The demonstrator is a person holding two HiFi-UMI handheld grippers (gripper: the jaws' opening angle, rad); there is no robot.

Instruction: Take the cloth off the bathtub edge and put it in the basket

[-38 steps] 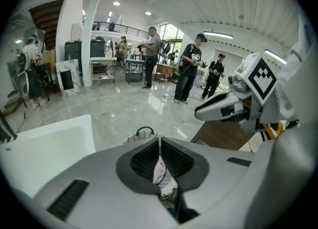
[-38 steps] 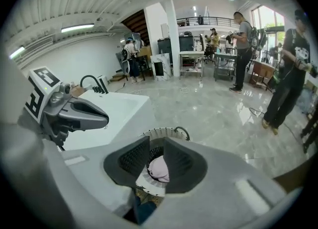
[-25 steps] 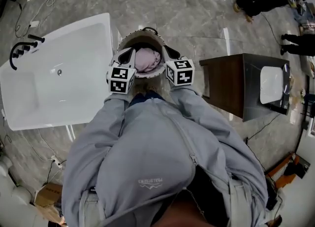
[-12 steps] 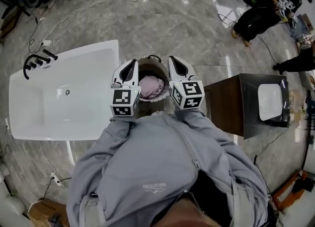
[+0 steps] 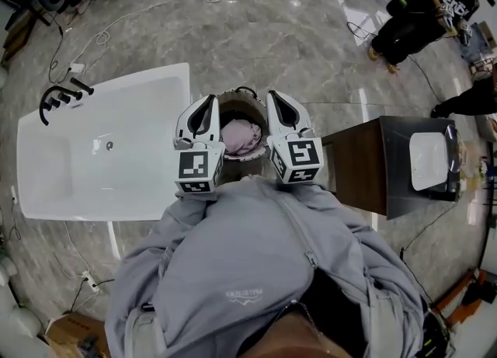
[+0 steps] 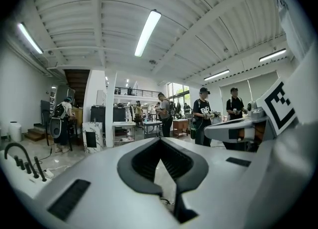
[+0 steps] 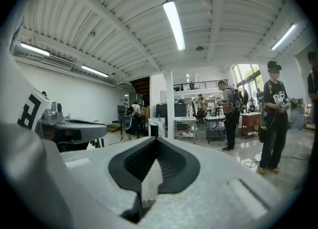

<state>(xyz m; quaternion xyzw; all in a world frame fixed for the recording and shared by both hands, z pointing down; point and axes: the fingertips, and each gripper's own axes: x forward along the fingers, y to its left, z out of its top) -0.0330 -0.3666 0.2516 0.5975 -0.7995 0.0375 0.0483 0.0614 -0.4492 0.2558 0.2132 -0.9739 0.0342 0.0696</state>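
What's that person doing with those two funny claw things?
A person in a grey top holds a left gripper and a right gripper, one in each hand, over a round basket on the floor. The pink cloth already lies inside the basket, next to the white bathtub. Both grippers have their fingers shut with nothing between them, so the job looks done.

bathtub (image 5: pixel 101 154): white, smooth, glossy.
tap (image 5: pixel 58 96) at the bathtub's left end: black, matt, looks like metal.
cloth (image 5: pixel 241 137): pink soft fabric, crumpled.
floor (image 5: pixel 272 38) around the bathtub: grey marbled stone, polished, reflecting.
cabinet (image 5: pixel 353 166) right of the bathtub: dark brown wood, matt.
left gripper (image 6: pixel 160 143): white matt plastic, black ribbed pads.
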